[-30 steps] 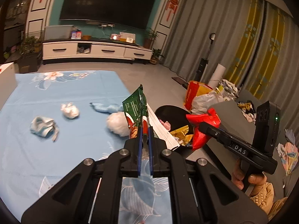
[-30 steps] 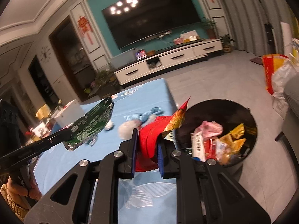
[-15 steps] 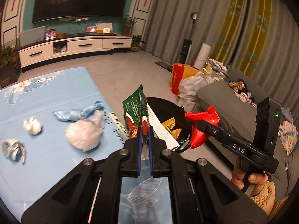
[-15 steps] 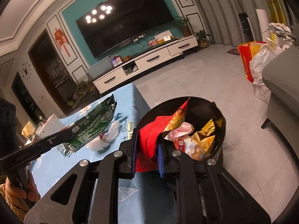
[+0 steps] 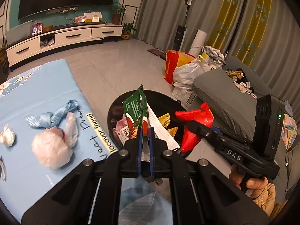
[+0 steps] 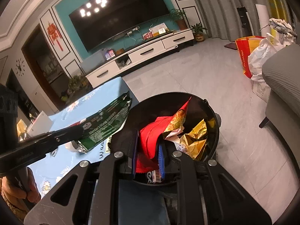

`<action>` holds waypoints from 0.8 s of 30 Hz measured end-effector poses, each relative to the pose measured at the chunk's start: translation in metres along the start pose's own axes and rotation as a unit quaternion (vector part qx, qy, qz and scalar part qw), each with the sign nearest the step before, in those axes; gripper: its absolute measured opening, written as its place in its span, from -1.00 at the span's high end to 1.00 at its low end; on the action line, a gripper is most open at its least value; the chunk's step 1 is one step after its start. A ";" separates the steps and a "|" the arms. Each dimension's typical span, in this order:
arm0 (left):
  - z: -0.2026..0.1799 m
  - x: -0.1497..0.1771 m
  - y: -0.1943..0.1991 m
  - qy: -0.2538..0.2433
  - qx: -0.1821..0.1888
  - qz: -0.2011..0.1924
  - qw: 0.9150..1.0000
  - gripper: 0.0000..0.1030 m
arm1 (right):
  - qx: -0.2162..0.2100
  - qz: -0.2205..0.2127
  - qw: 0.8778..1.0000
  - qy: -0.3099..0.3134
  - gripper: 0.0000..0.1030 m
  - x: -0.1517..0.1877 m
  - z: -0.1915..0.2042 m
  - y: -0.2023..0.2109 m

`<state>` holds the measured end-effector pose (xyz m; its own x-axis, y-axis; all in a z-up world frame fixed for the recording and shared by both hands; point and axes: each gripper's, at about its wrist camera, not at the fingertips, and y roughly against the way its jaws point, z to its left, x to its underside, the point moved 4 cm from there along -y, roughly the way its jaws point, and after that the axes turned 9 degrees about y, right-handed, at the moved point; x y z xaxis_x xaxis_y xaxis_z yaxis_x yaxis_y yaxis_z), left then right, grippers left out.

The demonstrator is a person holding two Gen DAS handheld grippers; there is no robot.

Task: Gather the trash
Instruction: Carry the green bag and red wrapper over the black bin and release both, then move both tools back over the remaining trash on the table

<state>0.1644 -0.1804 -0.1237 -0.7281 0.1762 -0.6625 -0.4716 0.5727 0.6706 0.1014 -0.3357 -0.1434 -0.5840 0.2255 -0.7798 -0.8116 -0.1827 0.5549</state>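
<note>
My left gripper (image 5: 144,131) is shut on a green snack wrapper (image 5: 135,106), held over the near side of the black trash bin (image 5: 163,99). That green wrapper (image 6: 105,123) also shows at the left of the right wrist view, clamped in the other gripper. My right gripper (image 6: 148,150) is shut on a red snack wrapper (image 6: 150,136) above the bin (image 6: 213,116), which holds several gold, pink and white wrappers. The red wrapper (image 5: 195,116) hangs over the bin's right side in the left wrist view.
A light blue cloth (image 5: 37,86) covers the table left of the bin, with a white plastic bag (image 5: 52,146), a blue knotted rag (image 5: 50,116) and a small white wad (image 5: 7,136). A grey sofa (image 5: 225,93) and bags (image 5: 183,69) stand to the right.
Both grippers have swung right and downward from over the table to above the bin, carrying their wrappers. The bin now lies directly under them.
</note>
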 end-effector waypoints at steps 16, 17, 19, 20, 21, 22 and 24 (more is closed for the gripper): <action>-0.012 -0.006 -0.067 -0.031 -0.009 0.043 0.999 0.53 | 0.004 0.056 0.998 -0.011 0.39 0.009 -0.020 -0.049; -0.012 -0.005 -0.068 -0.034 -0.011 0.041 0.998 0.34 | 0.004 0.058 0.998 -0.012 0.15 0.009 -0.020 -0.050; -0.012 -0.005 -0.066 -0.032 -0.012 0.039 0.999 -0.04 | 0.013 0.062 0.998 -0.018 -0.23 0.010 -0.022 -0.050; -0.010 -0.005 -0.064 -0.030 -0.013 0.036 0.999 -0.21 | 0.017 0.063 0.998 -0.020 -0.30 0.010 -0.022 -0.049; -0.008 -0.004 -0.062 -0.028 -0.016 0.034 0.999 -0.27 | 0.019 0.065 0.997 -0.022 -0.30 0.010 -0.022 -0.049; -0.007 -0.004 -0.059 -0.026 -0.018 0.032 0.999 -0.30 | 0.023 0.066 0.997 -0.023 -0.30 0.009 -0.022 -0.047; -0.002 -0.004 -0.050 -0.018 -0.019 0.028 0.999 -0.38 | 0.031 0.060 0.997 -0.024 -0.30 0.008 -0.021 -0.041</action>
<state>0.1901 -0.2112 -0.1544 -0.7363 0.2357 -0.6343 -0.4495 0.5302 0.7189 0.1300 -0.3469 -0.1785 -0.6754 0.2523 -0.6929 -0.7349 -0.1522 0.6609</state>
